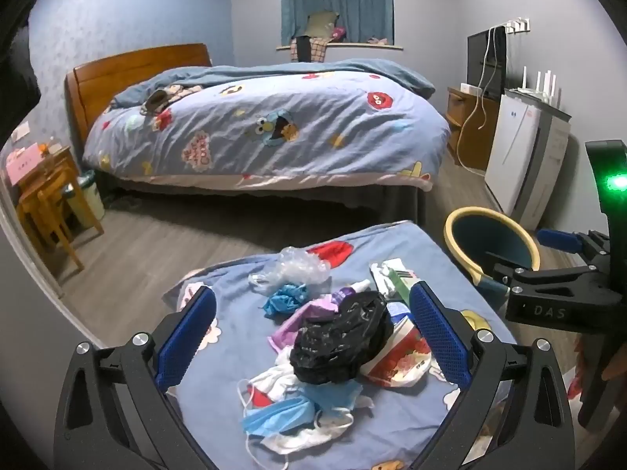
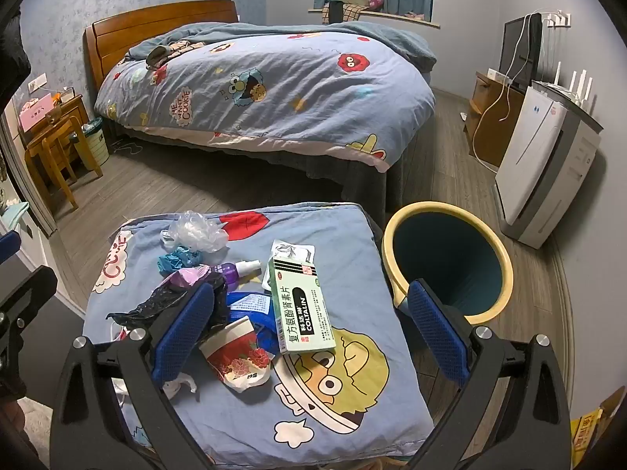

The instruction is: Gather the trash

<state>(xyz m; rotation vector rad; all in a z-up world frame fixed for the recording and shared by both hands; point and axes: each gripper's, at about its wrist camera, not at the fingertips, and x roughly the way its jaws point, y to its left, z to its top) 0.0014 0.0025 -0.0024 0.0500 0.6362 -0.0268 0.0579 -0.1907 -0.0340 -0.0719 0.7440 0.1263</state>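
A pile of trash lies on a blue cartoon-print cushion (image 1: 243, 337). It holds a black plastic bag (image 1: 345, 340), blue face masks (image 1: 290, 407), a crushed red paper cup (image 2: 239, 356), a green medicine box (image 2: 301, 309), a purple spray bottle (image 2: 235, 270) and clear plastic (image 2: 198, 231). My left gripper (image 1: 313, 337) is open and empty above the pile, its fingers either side of the black bag. My right gripper (image 2: 309, 333) is open and empty over the cup and box. It shows at the right edge of the left wrist view (image 1: 564, 243).
A blue bin with a yellow rim (image 2: 446, 262) stands on the floor right of the cushion. A bed (image 2: 266, 90) lies behind. A white appliance (image 2: 544, 172) and a wooden cabinet (image 2: 493, 117) line the right wall. A wooden stool (image 2: 55, 156) and a small bin (image 2: 92, 141) stand at left.
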